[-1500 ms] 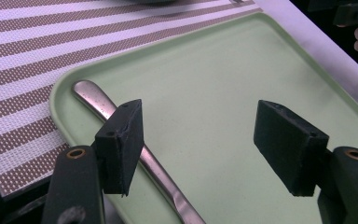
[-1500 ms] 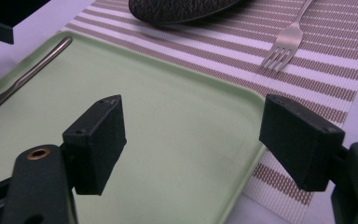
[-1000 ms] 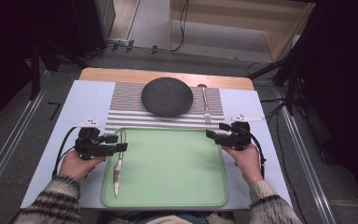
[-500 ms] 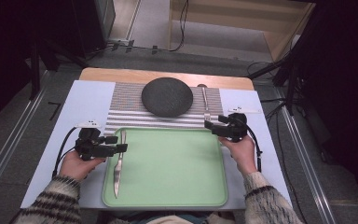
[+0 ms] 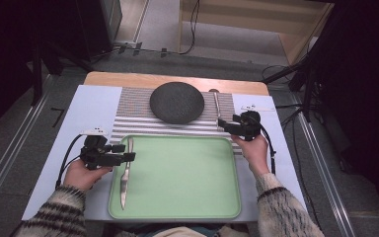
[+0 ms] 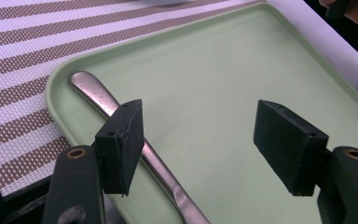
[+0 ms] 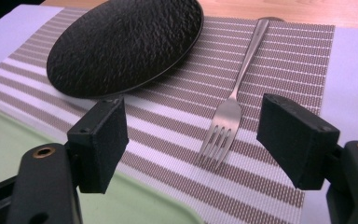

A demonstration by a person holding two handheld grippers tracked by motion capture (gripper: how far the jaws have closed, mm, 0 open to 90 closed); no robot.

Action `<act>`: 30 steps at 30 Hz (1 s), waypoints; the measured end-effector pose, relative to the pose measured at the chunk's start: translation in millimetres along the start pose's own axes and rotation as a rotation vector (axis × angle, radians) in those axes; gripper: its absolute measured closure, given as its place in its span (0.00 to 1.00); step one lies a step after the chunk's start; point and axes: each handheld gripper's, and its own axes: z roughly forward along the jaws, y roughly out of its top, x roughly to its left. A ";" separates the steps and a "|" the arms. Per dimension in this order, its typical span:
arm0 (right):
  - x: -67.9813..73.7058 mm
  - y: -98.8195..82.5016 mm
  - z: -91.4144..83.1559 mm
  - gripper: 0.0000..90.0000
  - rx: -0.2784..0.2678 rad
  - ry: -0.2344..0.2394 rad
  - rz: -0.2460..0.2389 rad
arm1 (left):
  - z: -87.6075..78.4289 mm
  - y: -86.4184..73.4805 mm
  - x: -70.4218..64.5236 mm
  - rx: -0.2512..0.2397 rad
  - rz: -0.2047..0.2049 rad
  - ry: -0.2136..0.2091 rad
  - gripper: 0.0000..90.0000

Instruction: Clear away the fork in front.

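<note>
The right gripper (image 5: pixel 228 126) has its jaws wide apart and holds nothing; it hovers just above the striped brown and white woven placemat (image 5: pixel 133 111), near the mat's right edge and beside the far right corner of the pale green plastic tray (image 5: pixel 187 173). In the right gripper view the silver metal fork (image 7: pixel 230 105) lies flat on the mat between the two black pads (image 7: pixel 100 142), with its tines pointing toward the gripper and its handle running to the far edge of the mat; the pads do not touch it. The round black textured plate (image 5: pixel 176 102) lies on the mat just beside the fork, near the far edge of the table.

The left gripper (image 5: pixel 126 157) is also wide open and empty, at the left edge of the tray; the silver metal knife (image 5: pixel 125 173) lies flat inside the tray along that edge, and in the left gripper view its handle (image 6: pixel 93 91) passes under the left pad; I cannot tell if they touch.
</note>
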 end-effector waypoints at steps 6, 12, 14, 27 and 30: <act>-1.1 11.3 11.6 0.25 0.015 -0.022 -0.010 | 0.0 0.0 0.1 0.002 0.000 -0.001 0.38; -6.6 20.0 22.6 0.26 0.021 -0.042 0.009 | 0.0 -0.2 0.5 0.002 -0.004 -0.003 0.38; -7.5 21.8 25.9 0.26 0.027 -0.054 0.006 | 0.2 -0.2 0.5 0.003 -0.005 -0.004 0.38; -11.1 33.2 45.5 0.27 0.017 -0.105 0.013 | 1.7 -0.4 0.5 0.008 -0.004 -0.006 0.38; -11.5 36.1 50.1 0.27 0.002 -0.118 0.020 | 2.0 -0.4 0.8 0.013 -0.006 -0.007 0.38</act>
